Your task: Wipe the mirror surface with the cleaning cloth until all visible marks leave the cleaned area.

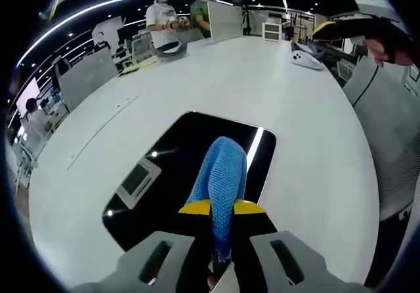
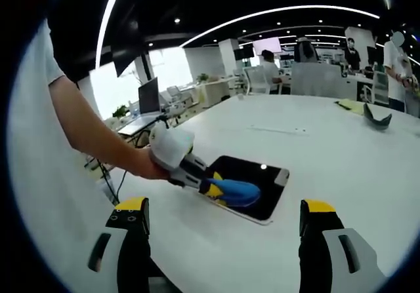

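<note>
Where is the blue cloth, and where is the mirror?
blue cloth (image 1: 220,175), left gripper view, middle of the folded fabric.
mirror (image 1: 170,168), left gripper view, bare dark glass left of the cloth.

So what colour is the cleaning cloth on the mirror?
Blue, a knitted-looking cleaning cloth held in the left gripper over the mirror; it shows best in the left gripper view.

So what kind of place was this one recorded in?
Most likely an open-plan office or lab. A large white table holds the mirror, desks with a laptop and office chairs fill the background, people stand at the table's far end, and strip lights run along a dark ceiling.
</note>
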{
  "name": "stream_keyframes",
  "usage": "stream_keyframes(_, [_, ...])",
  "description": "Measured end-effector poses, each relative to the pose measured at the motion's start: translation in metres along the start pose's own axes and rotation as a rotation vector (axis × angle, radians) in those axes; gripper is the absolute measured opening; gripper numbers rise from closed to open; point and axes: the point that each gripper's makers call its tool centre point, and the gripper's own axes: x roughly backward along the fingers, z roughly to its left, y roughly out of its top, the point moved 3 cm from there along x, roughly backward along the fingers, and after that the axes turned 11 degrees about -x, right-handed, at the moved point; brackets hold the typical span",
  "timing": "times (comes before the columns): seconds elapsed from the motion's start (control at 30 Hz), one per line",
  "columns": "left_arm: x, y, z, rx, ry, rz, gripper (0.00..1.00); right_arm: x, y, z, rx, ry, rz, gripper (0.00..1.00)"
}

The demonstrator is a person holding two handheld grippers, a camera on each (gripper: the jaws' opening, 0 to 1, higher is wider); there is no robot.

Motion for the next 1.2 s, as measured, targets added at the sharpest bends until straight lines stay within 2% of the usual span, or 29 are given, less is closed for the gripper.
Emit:
stream_keyframes(0.63, [-0.013,0.016,-0.010,-0.013,-0.026,-0.022,0.06,0.002,-0.003,-0.007,-0.019,-0.006,-0.004,0.95])
stream_keyframes(0.93, [-0.021,0.028,-0.018,-0.012,-0.047,-0.040,0.07,0.004,-0.001,-0.011,-0.026,-0.004,-0.008,0.95])
stream_keyframes(1.2, [-0.030,0.040,-0.026,-0.043,-0.076,-0.048,0.07,0.007,-0.001,-0.015,-0.034,-0.015,-0.017,0.95])
